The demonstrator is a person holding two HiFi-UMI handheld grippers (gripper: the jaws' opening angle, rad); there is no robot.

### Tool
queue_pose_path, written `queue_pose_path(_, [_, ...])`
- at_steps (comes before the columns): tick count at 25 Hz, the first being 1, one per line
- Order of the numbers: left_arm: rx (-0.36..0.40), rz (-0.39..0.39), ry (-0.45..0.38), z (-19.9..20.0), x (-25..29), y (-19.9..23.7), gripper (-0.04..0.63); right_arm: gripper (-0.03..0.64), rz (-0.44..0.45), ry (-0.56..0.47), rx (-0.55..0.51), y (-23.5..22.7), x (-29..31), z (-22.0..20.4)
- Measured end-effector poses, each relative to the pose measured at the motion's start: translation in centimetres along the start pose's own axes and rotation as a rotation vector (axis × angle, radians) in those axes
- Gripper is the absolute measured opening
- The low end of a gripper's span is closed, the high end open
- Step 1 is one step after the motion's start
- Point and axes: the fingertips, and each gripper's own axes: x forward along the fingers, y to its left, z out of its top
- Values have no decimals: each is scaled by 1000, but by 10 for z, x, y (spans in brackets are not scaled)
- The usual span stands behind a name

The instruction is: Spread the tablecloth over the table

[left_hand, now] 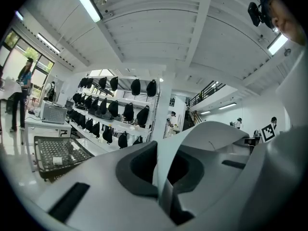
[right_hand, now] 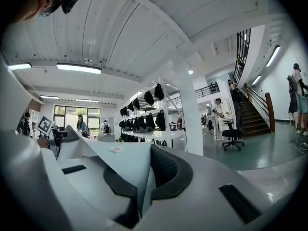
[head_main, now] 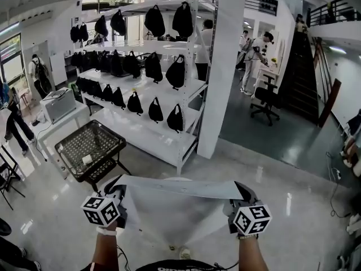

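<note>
While one white shelf rack (head_main: 163, 131) and one dark mesh-topped desk (head_main: 90, 148) stand ahead, one white tablecloth (head_main: 180, 210) hangs stretched in mid-air between two grippers, left gripper (head_main: 117, 189) and right gripper (head_main: 242, 192), each with jaws clamped on a top corner.

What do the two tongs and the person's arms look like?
Both the left tongs and right tongs have pale grey shells with dark curved pads. Each carries a white cube with black square markers. No sleeves cover the forearms.
</note>
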Motion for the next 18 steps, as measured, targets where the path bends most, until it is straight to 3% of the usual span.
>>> queue_pose_path(18, [73,10,21,15,111,6,18,26,-39,0,6,-74,93,9])
